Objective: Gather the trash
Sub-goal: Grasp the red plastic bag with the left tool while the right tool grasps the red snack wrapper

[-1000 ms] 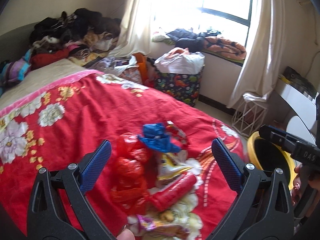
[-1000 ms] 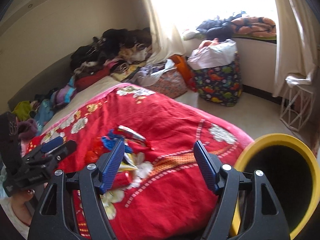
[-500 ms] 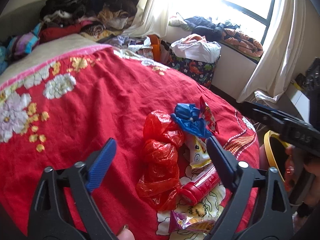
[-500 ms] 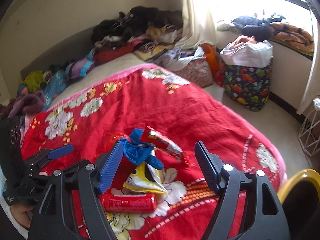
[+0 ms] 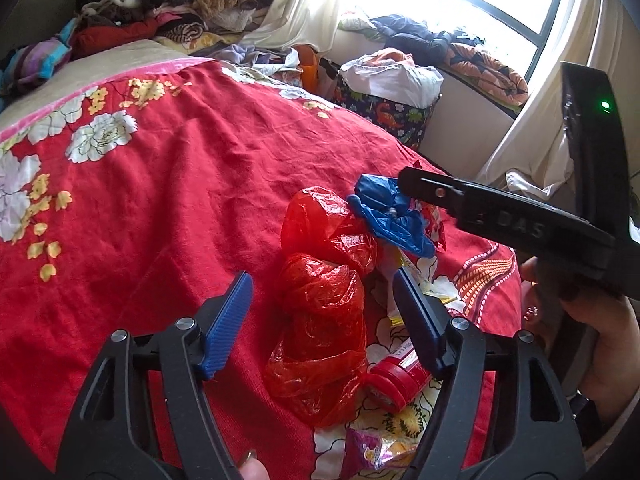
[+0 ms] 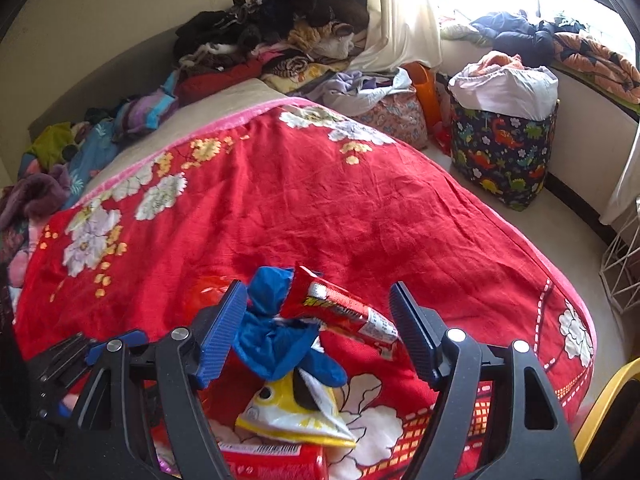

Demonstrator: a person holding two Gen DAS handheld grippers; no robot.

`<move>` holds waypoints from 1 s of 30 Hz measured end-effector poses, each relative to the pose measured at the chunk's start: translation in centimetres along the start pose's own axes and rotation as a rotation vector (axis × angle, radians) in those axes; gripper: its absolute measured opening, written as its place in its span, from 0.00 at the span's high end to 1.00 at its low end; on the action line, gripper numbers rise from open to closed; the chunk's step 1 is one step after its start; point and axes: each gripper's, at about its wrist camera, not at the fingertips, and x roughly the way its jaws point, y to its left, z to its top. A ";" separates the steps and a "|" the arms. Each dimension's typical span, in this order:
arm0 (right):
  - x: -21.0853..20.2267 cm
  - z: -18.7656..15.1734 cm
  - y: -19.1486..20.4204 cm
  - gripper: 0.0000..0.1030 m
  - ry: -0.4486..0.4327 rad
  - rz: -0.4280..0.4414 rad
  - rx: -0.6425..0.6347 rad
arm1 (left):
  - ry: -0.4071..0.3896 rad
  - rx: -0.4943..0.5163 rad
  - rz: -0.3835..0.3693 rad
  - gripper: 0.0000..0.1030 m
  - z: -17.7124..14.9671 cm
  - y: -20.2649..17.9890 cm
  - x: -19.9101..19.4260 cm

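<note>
A pile of trash lies on the red flowered blanket (image 5: 168, 184). My left gripper (image 5: 324, 312) is open, its jaws on either side of a crumpled red plastic bag (image 5: 324, 312). Beside the bag lie a red tube (image 5: 396, 380) and a purple-yellow wrapper (image 5: 376, 448). My right gripper (image 6: 316, 328) is open around a blue plastic bag (image 6: 276, 332) and a red snack wrapper (image 6: 344, 312), with a yellow-white packet (image 6: 296, 412) just below. The blue bag (image 5: 396, 216) also shows in the left wrist view, under the right gripper's black body (image 5: 500, 220).
A yellow bin rim (image 6: 600, 408) shows at the right edge, off the bed. A dinosaur-print basket (image 6: 500, 148) and a white wire stand (image 6: 624, 268) stand on the floor by the window. Clothes (image 6: 272, 28) are heaped at the bed's head.
Both grippers have moved forward and down onto the trash pile. The right gripper now reaches over the blue bag and red wrapper; the left now straddles the red bag.
</note>
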 end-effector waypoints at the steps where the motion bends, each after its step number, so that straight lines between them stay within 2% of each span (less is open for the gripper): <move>1: 0.2 0.0 -0.1 0.34 0.004 0.001 0.005 | 0.002 0.001 0.000 0.40 0.0 -0.1 0.1; 3: 0.8 0.0 -0.3 0.43 0.014 0.001 0.019 | 0.007 0.006 0.001 0.40 0.0 -0.2 0.4; 7: 1.0 -0.3 -0.6 0.82 0.025 0.020 0.019 | 0.021 0.007 -0.001 0.48 -0.1 -0.4 1.0; 8: 0.7 -0.4 -0.6 0.87 0.016 0.027 0.018 | 0.027 0.009 0.004 0.53 -0.1 -0.5 1.2; 11: -0.5 -0.9 -1.1 0.88 -0.005 0.029 0.032 | 0.051 0.004 0.012 0.66 -0.2 -0.4 1.9; 13: -1.3 -1.3 -1.4 0.89 -0.021 0.027 0.042 | 0.054 0.004 0.015 0.69 -0.2 -0.3 2.1; 23: -6.1 -3.8 -5.1 0.89 -0.094 0.089 0.207 | 0.019 -0.007 -0.017 0.75 0.1 -0.3 1.2; 30: -8.8 -5.8 -5.6 0.90 -0.116 0.064 0.227 | -0.045 0.002 -0.026 0.76 1.2 -0.9 -0.8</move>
